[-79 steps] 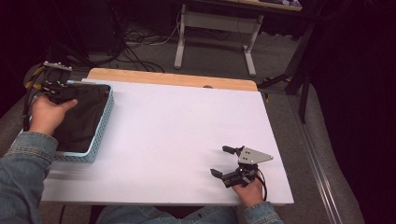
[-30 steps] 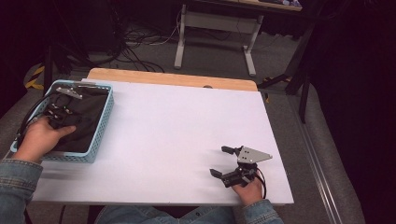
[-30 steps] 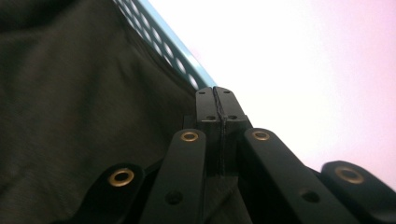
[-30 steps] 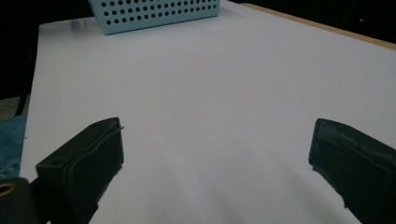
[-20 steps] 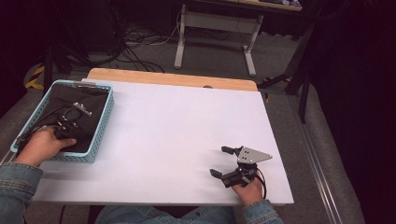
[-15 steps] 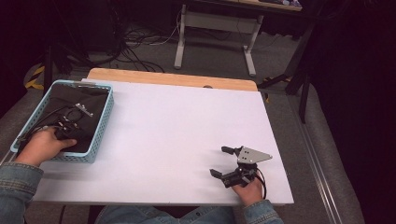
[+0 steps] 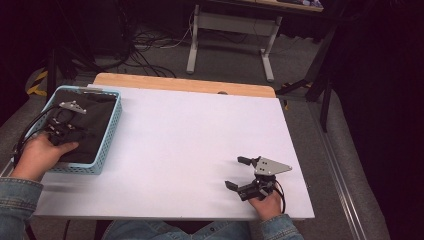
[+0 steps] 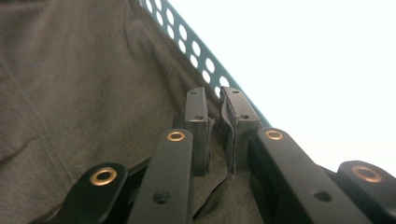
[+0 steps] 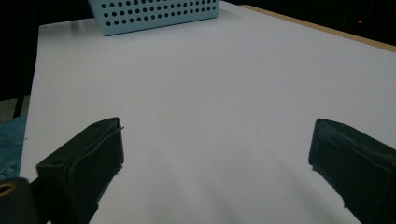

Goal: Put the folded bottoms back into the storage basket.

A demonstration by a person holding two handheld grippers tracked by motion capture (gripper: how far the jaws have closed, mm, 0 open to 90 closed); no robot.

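A light blue perforated basket [image 7: 109, 142] stands at the table's left edge, lined with a dark grey cloth [image 7: 97, 117]. My left gripper [image 7: 79, 134] is down inside the basket on that cloth. In the left gripper view its jaws [image 8: 214, 100] stand nearly together, with a fold of the cloth [image 8: 84, 93] pinched between the pads, close to the basket wall [image 8: 196, 58]. My right gripper [image 7: 236, 172] rests on the white table [image 7: 190, 135] near the front right. Its jaws [image 9: 215, 154] are wide open with nothing between them, facing the basket [image 9: 154, 14].
A wooden strip [image 7: 185, 84] runs along the table's far edge. Beyond it are desk legs [image 7: 230, 37] and cables on a grey floor. A dark stand [image 7: 325, 75] rises past the table's right far corner.
My left hand has drawn back from the basket's far corner toward its near side and lowered onto the cloth, where the jaws now pinch a fold. The right gripper has not moved.
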